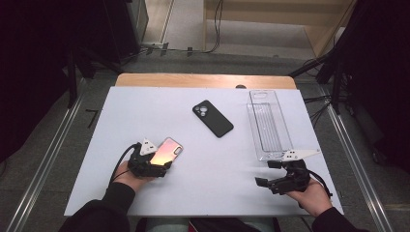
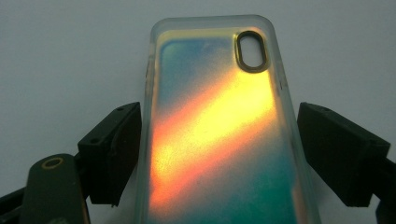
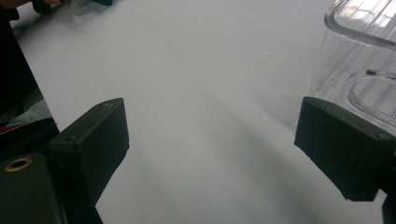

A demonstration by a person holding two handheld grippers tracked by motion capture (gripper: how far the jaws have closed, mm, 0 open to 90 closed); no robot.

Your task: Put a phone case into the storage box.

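Open table (image 1: 145, 111) left of black phone (image 1: 212, 118)

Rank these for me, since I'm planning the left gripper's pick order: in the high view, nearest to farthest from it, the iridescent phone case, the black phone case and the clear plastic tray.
1. Iridescent orange-pink phone case: lies between the jaws of the left gripper.
2. Black phone case: mid-table, farther back and to the right.
3. Clear plastic rectangular tray: along the table's right side, farthest.

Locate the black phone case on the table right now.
In the high view the black phone case lies flat near the table's middle, toward the far edge, between the iridescent phone case at near left and the clear plastic tray at right.
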